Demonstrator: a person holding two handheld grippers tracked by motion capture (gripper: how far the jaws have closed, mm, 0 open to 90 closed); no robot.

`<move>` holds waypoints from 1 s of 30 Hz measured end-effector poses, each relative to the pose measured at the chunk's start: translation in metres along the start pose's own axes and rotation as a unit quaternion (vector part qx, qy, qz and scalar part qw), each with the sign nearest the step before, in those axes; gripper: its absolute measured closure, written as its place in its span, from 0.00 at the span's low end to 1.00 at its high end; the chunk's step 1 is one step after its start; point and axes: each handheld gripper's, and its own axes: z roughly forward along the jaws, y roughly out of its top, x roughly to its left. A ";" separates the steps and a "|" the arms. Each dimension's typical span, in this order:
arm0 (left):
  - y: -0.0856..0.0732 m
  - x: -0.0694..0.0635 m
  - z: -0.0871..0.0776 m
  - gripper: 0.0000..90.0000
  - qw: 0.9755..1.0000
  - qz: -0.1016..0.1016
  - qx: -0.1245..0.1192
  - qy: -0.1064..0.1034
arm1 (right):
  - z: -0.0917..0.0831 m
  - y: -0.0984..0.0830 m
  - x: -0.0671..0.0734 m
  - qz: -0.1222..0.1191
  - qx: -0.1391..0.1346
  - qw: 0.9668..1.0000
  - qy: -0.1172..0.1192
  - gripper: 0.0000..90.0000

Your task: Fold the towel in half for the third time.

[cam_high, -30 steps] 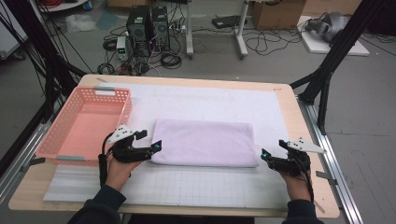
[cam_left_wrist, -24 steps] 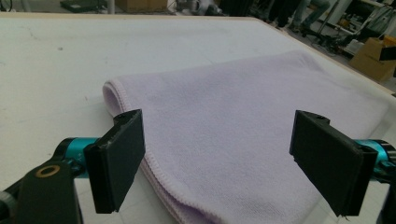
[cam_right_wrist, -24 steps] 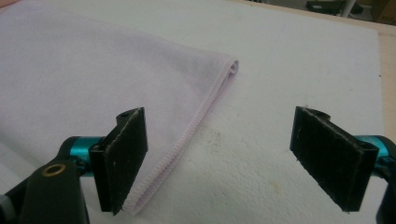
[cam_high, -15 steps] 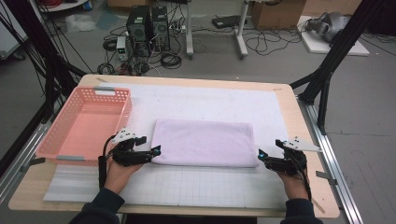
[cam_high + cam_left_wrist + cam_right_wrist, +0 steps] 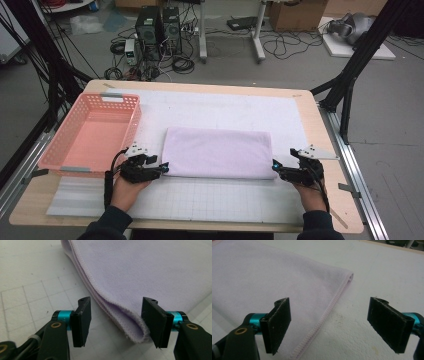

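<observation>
A folded lilac towel (image 5: 217, 150) lies flat on the white grid mat (image 5: 225, 200) in the middle of the table. My left gripper (image 5: 162, 169) rests at the towel's near left corner. In the left gripper view the layered corner of the towel (image 5: 150, 270) lies between the jaws of the left gripper (image 5: 117, 325), which have just been closing. One pad (image 5: 156, 325) is against the fold and the other stands apart. My right gripper (image 5: 275, 167) sits at the near right corner. Its jaws (image 5: 334, 325) are wide open astride the hemmed edge of the towel (image 5: 274, 272).
A pink plastic basket (image 5: 132, 125) stands on the left side of the table, just beyond the left hand. The wooden table edge (image 5: 330, 130) runs close to the right of the right gripper. Computers and cables sit on the floor behind the table.
Both grippers have eased down and inward onto the towel's near corners. The left jaws stand narrower than before, with the towel corner between them.
</observation>
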 end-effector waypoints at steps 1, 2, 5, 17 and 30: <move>-0.001 0.000 0.001 0.53 1.000 -0.001 0.005 0.002 | 0.000 0.000 0.000 0.002 0.001 1.000 0.002 0.20; -0.002 0.000 0.001 0.53 1.000 0.000 0.010 0.003 | 0.001 0.000 0.000 -0.002 0.001 1.000 0.002 0.20; -0.002 -0.002 0.001 0.56 1.000 -0.003 0.015 0.005 | 0.003 0.001 0.001 -0.002 0.002 1.000 0.003 0.20; -0.008 -0.006 0.002 0.74 1.000 -0.001 0.011 -0.018 | 0.008 0.006 0.007 -0.004 -0.001 1.000 0.019 0.20; -0.003 -0.007 0.002 0.89 0.999 -0.022 0.004 -0.028 | 0.057 0.044 0.043 -0.038 0.027 0.993 0.109 0.20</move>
